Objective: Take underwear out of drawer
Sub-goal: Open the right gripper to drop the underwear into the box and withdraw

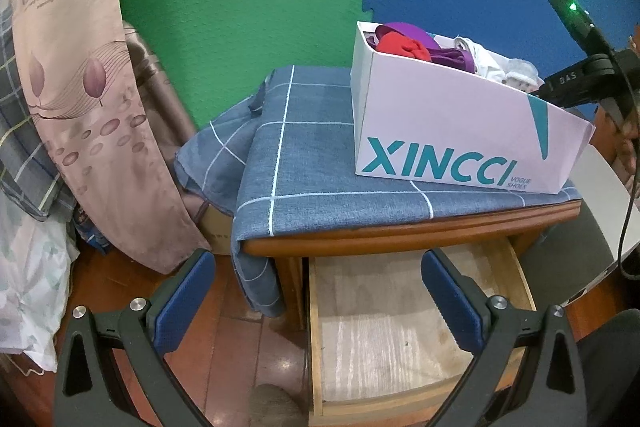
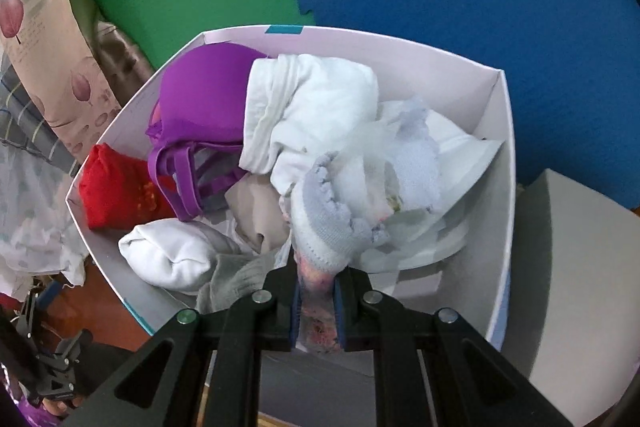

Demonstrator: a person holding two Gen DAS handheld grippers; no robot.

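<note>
White box reads "XINCCI VOGUE SHOES"; right gripper pinches a garment.

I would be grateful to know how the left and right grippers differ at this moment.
The left gripper has its jaws spread wide and empty above the open wooden drawer; the right gripper is shut on a pink patterned cloth over the white cardboard shoe box of garments. Both have black frames and blue pads.

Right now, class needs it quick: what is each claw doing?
Left claw: open, holding nothing, over the drawer.
Right claw: closed on a garment, over the box.
</note>
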